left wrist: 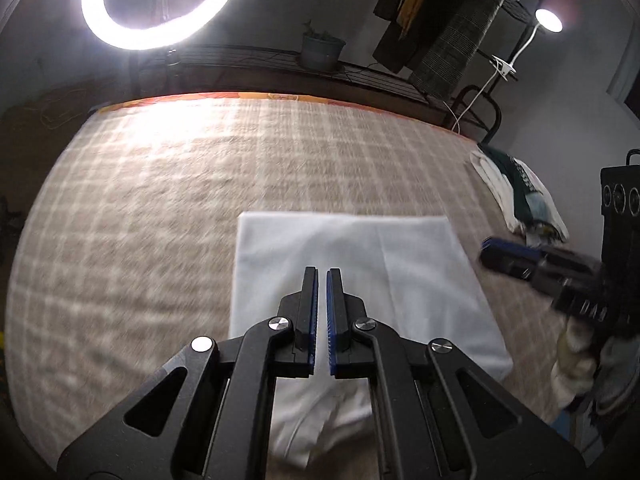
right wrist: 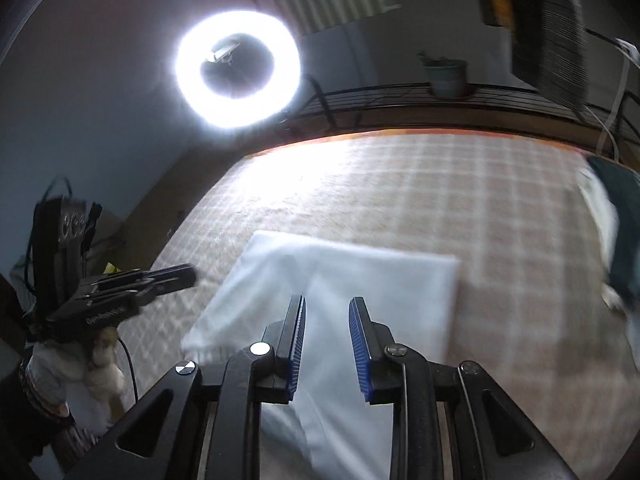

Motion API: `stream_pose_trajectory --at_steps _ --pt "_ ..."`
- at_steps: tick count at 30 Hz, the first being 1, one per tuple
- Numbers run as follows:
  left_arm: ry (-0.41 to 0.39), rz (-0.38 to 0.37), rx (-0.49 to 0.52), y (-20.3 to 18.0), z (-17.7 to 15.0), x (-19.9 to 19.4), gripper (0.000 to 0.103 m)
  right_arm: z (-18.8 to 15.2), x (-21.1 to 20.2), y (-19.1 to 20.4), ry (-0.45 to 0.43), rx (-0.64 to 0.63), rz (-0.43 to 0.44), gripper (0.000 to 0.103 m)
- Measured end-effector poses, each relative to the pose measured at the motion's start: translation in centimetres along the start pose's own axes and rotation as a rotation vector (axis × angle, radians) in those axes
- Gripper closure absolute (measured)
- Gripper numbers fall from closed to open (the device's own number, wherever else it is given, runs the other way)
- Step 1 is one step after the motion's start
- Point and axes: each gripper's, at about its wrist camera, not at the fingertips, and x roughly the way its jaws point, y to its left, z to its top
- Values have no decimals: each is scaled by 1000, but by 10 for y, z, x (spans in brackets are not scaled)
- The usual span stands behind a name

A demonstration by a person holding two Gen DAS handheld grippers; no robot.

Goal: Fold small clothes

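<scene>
A white folded garment (left wrist: 360, 280) lies flat on the checked beige bedcover (left wrist: 180, 200); it also shows in the right wrist view (right wrist: 360, 280). My left gripper (left wrist: 322, 276) hovers above the garment's middle, its jaws nearly closed with only a thin gap and nothing between them. My right gripper (right wrist: 327, 304) is open a little and empty, above the garment's near part. The right gripper also appears in the left wrist view (left wrist: 490, 252) beside the garment's right edge. The left gripper appears in the right wrist view (right wrist: 188, 276) left of the garment.
A pile of other clothes (left wrist: 520, 196) lies at the bed's right edge, also in the right wrist view (right wrist: 616, 232). A ring light (left wrist: 160, 0) and a plant pot (left wrist: 322, 50) stand behind the bed. Dark clothes (left wrist: 440, 20) hang at the back right.
</scene>
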Motion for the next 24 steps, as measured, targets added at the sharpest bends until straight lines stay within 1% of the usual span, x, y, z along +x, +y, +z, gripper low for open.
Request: stream_pose_trajectory --at_steps 4,7,9,12,13,14,16,18,21,23,24 --pt "24 -16 -13 -1 16 39 102 16 45 4 52 -16 -11 80" --pt "38 11 -16 3 20 64 102 23 75 0 85 -18 -42 80" --pt "55 38 -11 8 18 78 102 24 88 -2 92 -23 -53 80" --pt "80 62 5 15 11 93 102 25 99 -6 98 -6 -42 80" --pt "60 54 12 16 10 93 102 25 102 -8 103 -4 -47 83" --pt "55 55 23 15 9 93 102 24 103 -11 107 -1 -47 84" --pt "40 59 44 12 6 93 102 21 104 -15 111 8 -39 84" --pt "4 53 57 12 0 92 102 22 109 -17 108 13 -36 84" --pt "19 29 37 16 2 92 101 23 111 -20 112 28 -28 85" --pt "33 50 50 15 3 88 100 25 111 -18 127 14 -39 86" --pt "40 77 73 11 2 83 100 26 110 -16 138 7 -51 86"
